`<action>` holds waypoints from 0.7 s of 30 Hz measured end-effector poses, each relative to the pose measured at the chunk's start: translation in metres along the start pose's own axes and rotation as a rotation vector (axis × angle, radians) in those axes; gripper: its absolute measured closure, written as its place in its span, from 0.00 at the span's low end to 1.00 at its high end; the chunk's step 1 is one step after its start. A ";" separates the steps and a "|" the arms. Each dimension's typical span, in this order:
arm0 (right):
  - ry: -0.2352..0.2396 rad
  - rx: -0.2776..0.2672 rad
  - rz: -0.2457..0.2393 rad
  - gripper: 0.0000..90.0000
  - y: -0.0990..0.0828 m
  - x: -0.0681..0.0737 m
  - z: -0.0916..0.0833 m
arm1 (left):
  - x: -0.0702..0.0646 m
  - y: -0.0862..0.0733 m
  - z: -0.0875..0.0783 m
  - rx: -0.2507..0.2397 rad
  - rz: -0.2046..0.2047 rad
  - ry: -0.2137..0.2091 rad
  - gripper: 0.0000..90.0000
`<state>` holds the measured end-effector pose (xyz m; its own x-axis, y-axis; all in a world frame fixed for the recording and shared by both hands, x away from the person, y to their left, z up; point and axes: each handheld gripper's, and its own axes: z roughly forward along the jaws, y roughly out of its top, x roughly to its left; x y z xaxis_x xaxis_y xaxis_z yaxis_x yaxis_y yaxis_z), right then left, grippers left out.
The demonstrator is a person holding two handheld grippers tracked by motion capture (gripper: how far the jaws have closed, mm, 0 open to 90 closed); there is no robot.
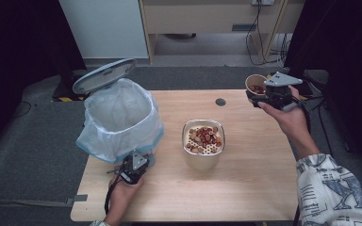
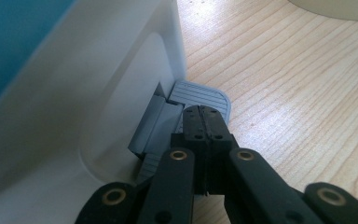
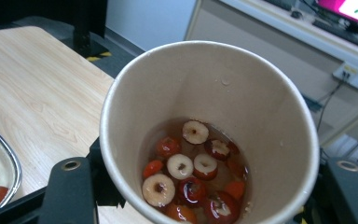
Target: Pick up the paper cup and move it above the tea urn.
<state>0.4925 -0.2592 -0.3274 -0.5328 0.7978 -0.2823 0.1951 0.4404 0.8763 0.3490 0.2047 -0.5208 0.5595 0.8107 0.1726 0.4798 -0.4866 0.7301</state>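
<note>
Dim room, bright tabletop

Overhead light glares on the wooden table (image 2: 298, 88) beyond the left gripper (image 2: 204, 122); dark, soft-focus edges surround the high view.

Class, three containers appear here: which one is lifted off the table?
The paper cup, gripped by the right gripper; the bin and metal strainer pot stand on the table.

Your tabletop (image 1: 245, 188) is pale wood with a visible grain and a soft satin sheen. The cup (image 3: 205, 93) you hold looks like matt paper, its inside wet and glistening around the fruit slices (image 3: 191, 168). The bin (image 1: 120, 117) is smooth white plastic lined with a thin, crinkled, translucent bag (image 1: 94, 141); its grey pedal (image 2: 200, 98) is ribbed plastic. The bowl (image 1: 203, 141) has a shiny metal rim. Your claw (image 2: 204, 122) is matt black plastic with brass-coloured rivets. Your sleeve (image 1: 330, 193) is printed cloth.
</note>
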 end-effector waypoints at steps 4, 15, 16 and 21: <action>0.033 -0.016 -0.036 0.38 0.004 -0.004 0.002 | 0.000 0.000 0.000 0.000 -0.002 0.000 0.99; 0.110 -0.044 -0.145 0.38 0.018 0.003 0.014 | 0.000 0.000 0.000 -0.001 -0.005 0.002 0.99; 0.117 -0.047 -0.153 0.38 0.020 0.003 0.015 | 0.000 0.000 0.000 -0.002 -0.005 0.002 0.99; 0.145 -0.058 -0.190 0.39 0.026 0.007 0.020 | -0.002 0.000 0.000 -0.003 0.000 0.011 0.99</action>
<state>0.5102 -0.2338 -0.3141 -0.6687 0.6336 -0.3891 0.0345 0.5492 0.8350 0.3479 0.2036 -0.5214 0.5521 0.8143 0.1793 0.4783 -0.4855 0.7318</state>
